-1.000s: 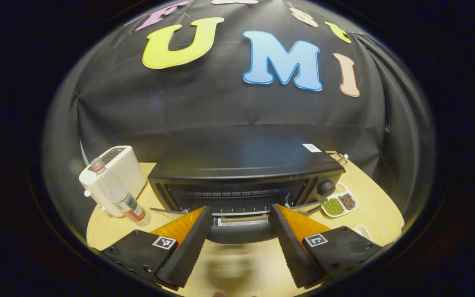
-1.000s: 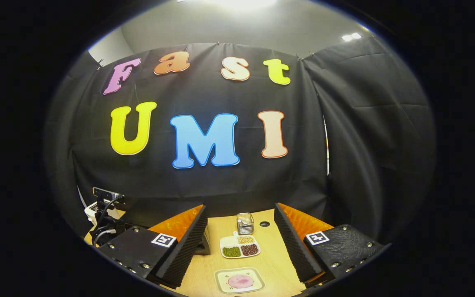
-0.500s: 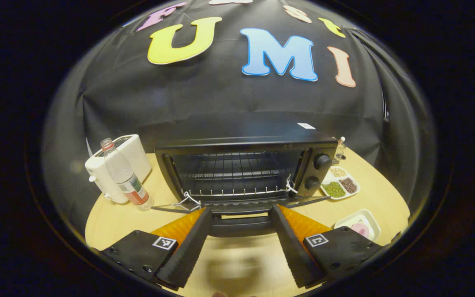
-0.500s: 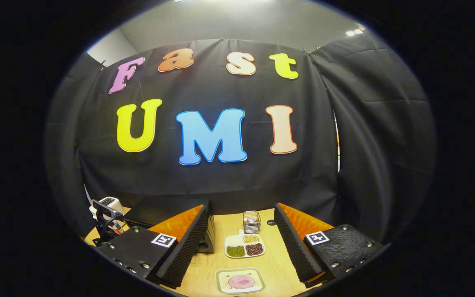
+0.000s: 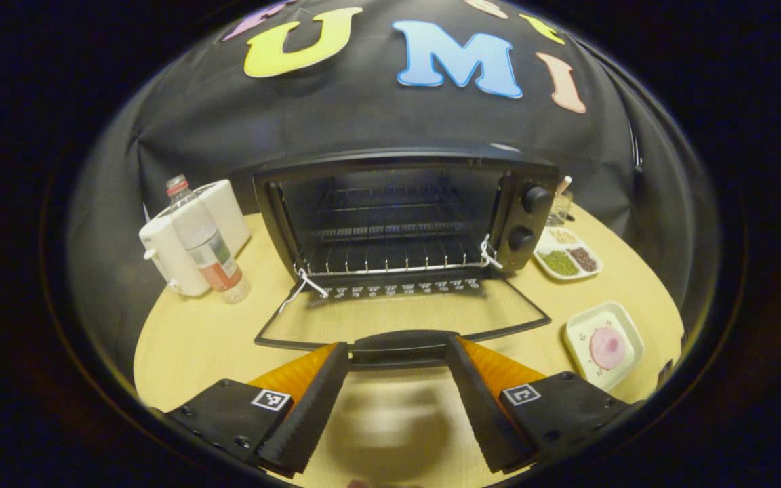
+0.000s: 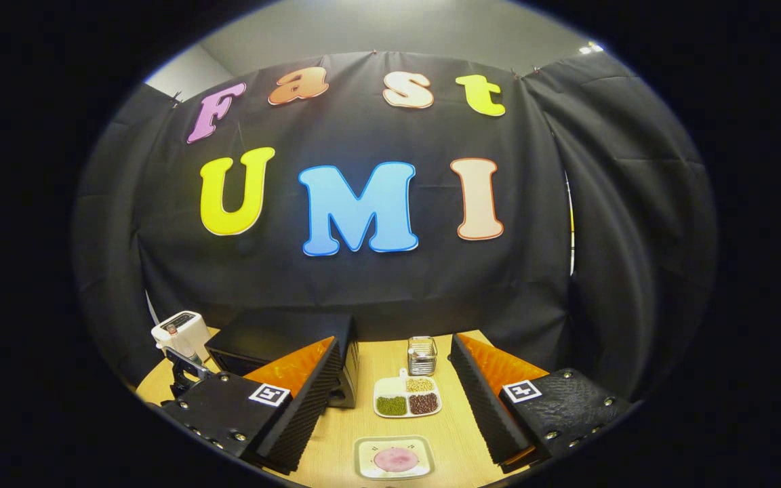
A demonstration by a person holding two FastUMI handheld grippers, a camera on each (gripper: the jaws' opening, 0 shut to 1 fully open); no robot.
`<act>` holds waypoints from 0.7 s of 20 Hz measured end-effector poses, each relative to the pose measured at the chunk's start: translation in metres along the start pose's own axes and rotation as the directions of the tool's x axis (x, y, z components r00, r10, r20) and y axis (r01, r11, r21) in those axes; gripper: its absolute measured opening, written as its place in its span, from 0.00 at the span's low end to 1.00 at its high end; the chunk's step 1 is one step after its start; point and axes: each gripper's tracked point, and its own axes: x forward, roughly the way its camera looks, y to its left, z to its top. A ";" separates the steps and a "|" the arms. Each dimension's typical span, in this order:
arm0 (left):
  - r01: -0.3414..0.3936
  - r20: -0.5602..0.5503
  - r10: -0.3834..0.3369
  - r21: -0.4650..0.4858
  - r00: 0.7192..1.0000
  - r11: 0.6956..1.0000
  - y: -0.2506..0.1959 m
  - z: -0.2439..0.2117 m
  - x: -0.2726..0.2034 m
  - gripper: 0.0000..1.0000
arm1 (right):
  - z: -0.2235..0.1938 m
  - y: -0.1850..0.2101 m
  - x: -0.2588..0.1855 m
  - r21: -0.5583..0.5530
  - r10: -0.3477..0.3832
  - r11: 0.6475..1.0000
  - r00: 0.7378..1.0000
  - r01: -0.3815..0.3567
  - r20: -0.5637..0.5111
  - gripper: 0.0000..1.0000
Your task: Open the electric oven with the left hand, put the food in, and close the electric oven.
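Nearby, a bottle and toaster flank the open oven.

The black electric oven stands at the table's back edge, its glass door folded flat. A pink food slice lies on a square plate near the right edge.

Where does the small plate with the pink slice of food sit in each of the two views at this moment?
Left gripper view: the plate with the pink food lies at lower right on the table, right of the open oven door.
Right gripper view: the same plate lies at bottom centre, between the right gripper's fingers.
Shared landmark: the divided dish of beans, just beyond the plate in both.
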 end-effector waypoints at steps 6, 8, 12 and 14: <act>-0.014 0.134 0.026 -0.089 0.991 0.996 0.017 0.056 -0.037 0.98 | -0.043 -0.009 0.016 0.010 0.037 0.999 0.988 -0.036 -0.147 0.98; -0.002 0.226 0.026 -0.105 0.974 0.995 0.019 0.095 -0.066 1.00 | -0.068 -0.010 0.024 0.021 0.077 0.997 0.969 -0.074 -0.234 0.98; 0.020 0.408 0.026 -0.109 0.912 0.994 0.021 0.170 -0.131 0.97 | -0.135 -0.014 0.039 0.089 0.174 0.985 0.874 -0.149 -0.453 0.99; 0.031 0.468 0.020 -0.100 0.883 0.995 0.021 0.192 -0.154 0.97 | -0.168 -0.019 0.041 0.120 0.202 0.979 0.805 -0.163 -0.558 0.98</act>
